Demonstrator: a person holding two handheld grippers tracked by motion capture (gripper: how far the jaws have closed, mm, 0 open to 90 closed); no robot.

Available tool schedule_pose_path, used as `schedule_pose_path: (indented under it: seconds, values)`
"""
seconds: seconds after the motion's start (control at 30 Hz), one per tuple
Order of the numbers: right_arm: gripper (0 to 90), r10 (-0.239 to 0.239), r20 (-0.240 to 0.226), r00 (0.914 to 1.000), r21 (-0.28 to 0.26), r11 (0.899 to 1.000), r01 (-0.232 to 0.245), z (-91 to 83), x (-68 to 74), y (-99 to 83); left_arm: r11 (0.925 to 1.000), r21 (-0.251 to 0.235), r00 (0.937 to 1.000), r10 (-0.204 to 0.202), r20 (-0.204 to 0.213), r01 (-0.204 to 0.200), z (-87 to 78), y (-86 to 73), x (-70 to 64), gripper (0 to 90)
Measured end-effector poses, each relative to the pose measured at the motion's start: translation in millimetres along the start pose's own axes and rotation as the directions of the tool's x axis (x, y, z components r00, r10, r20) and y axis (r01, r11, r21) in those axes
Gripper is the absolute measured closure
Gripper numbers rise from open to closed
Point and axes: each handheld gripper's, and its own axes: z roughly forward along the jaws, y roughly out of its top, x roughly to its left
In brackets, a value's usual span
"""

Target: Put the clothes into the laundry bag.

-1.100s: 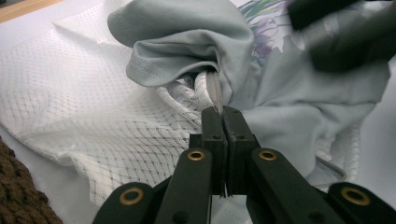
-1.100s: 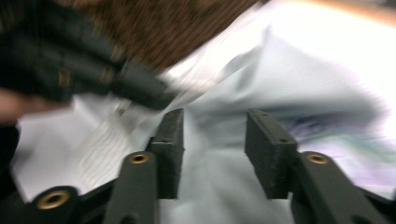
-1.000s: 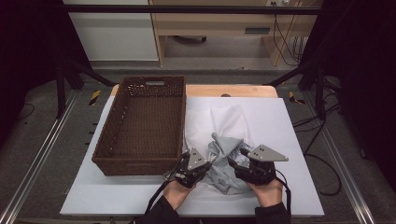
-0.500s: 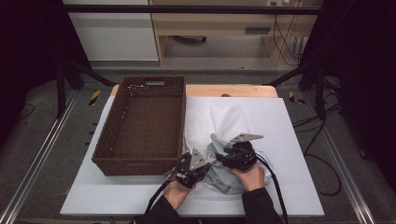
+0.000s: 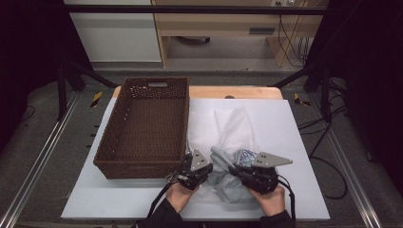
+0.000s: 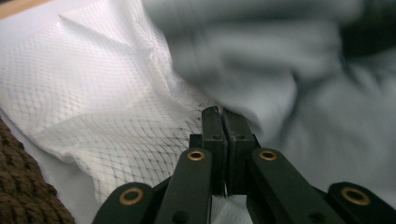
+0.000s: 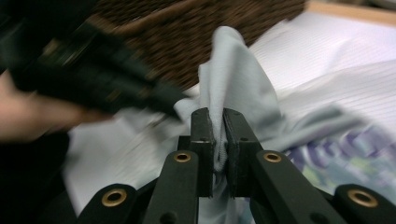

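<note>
Basket (image 5: 142, 128): empty, my landmark. Mesh bag (image 5: 233, 126): flat, just right of basket. Grey shirt (image 5: 228, 178): bunched at bag's near end. My left gripper (image 6: 223, 114): clamped on mesh. My right gripper (image 7: 217, 116): pinching a shirt fold.

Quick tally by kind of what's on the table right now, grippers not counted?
Wicker basket: 1
White mesh bag: 1
Grey printed garment: 1
White table mat: 1
Total: 4
</note>
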Motion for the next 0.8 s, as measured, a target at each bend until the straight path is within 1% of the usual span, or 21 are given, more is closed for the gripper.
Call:
schedule_pose_path:
  seconds: [0.03,0.1,0.13,0.2,0.23,0.3,0.33,0.4,0.43,0.47,0.53,0.57,0.6,0.63,0.67,0.7,0.73,0.77,0.8]
  values:
    - [83.6,-0.009,-0.019,0.9998,0.018,1.000,0.009,3.1,4.0,-4.7,0.9999,-0.009,0.9999,-0.010,0.006,0.010,-1.4,1.5,0.8,88.1]
    - [83.6,-0.020,-0.030,0.9993,0.067,0.998,0.022,15.3,8.5,-11.6,0.9987,-0.044,0.9995,-0.027,0.015,0.028,-6.9,4.9,2.0,88.3]
    - [83.6,-0.021,-0.029,0.9994,0.080,0.997,0.023,20.4,8.5,-13.3,0.9971,-0.068,0.9992,-0.034,0.023,0.035,-11.9,7.9,2.3,88.4]
    - [83.6,-0.027,0.026,0.9993,0.146,0.989,0.023,38.9,8.0,-16.4,0.9939,-0.103,0.9986,-0.038,0.037,0.041,-19.7,13.3,1.3,88.5]
    - [83.6,-0.038,0.057,0.9977,0.171,0.985,0.027,46.8,8.0,-17.0,0.9933,-0.110,0.9987,-0.031,0.041,0.036,-22.7,15.6,-0.2,88.5]
    - [83.2,-0.044,0.110,0.9930,0.193,0.981,0.022,58.7,7.2,-14.3,0.9929,-0.117,0.9990,-0.012,0.044,0.017,-25.5,17.8,-4.6,88.5]
    - [82.9,-0.045,0.141,0.9890,0.190,0.982,0.018,62.9,6.1,-11.1,0.9932,-0.116,0.9990,-0.003,0.045,0.008,-25.0,17.8,-6.8,88.5]
    - [81.9,-0.044,0.206,0.9776,0.184,0.983,0.005,70.4,4.2,-6.0,0.9951,-0.099,0.9992,0.009,0.040,-0.006,-22.1,16.7,-9.5,88.5]
    - [81.3,-0.045,0.250,0.9672,0.184,0.983,-0.002,76.8,2.2,-4.2,0.9960,-0.089,0.9993,0.013,0.036,-0.010,-20.4,15.3,-9.7,88.5]
    - [80.7,-0.051,0.261,0.9639,0.191,0.982,0.000,81.6,0.1,-3.7,0.9969,-0.078,0.9993,0.014,0.035,-0.011,-18.4,13.4,-9.1,88.5]
    - [77.4,-0.046,0.259,0.9648,0.192,0.981,-0.005,85.1,-2.4,-4.7,0.9981,-0.062,0.9993,0.004,0.036,-0.002,-15.5,8.7,-6.3,88.4]
    - [74.1,-0.040,0.247,0.9681,0.180,0.984,-0.005,83.5,-3.3,-6.0,0.9986,-0.053,0.9994,0.001,0.035,0.001,-14.4,6.7,-5.2,88.3]
    - [69.8,-0.039,0.221,0.9744,0.165,0.986,0.002,80.4,-4.5,-7.0,0.9989,-0.047,0.9995,0.003,0.030,-0.002,-13.7,5.5,-4.5,88.3]
    - [65.5,-0.025,0.201,0.9793,0.150,0.989,-0.005,77.4,-4.5,-7.6,0.9991,-0.042,0.9997,0.006,0.022,-0.005,-12.5,3.9,-3.7,88.2]
    - [60.9,-0.009,0.169,0.9856,0.130,0.991,-0.014,70.3,-4.0,-8.4,0.9993,-0.036,0.9998,0.007,0.021,-0.006,-11.4,3.2,-3.1,88.2]
    - [57.9,-0.001,0.148,0.9890,0.114,0.993,-0.016,63.6,-2.5,-8.6,0.9994,-0.034,0.9998,0.008,0.016,-0.008,-10.5,2.6,-2.6,88.1]
    - [56.6,-0.009,0.135,0.9908,0.103,0.995,-0.006,56.3,-1.2,-8.7,0.9995,-0.032,0.9998,0.006,0.018,-0.006,-9.5,2.1,-2.4,88.1]
    - [55.5,-0.016,0.139,0.9901,0.109,0.994,0.000,48.3,0.4,-6.8,0.9996,-0.029,0.9998,0.006,0.018,-0.005,-8.8,1.7,-2.4,88.0]
    - [55.2,-0.019,0.144,0.9894,0.104,0.995,0.004,41.5,1.2,-4.8,0.9997,-0.024,0.9998,0.010,0.014,-0.010,-7.8,0.9,-2.3,88.0]
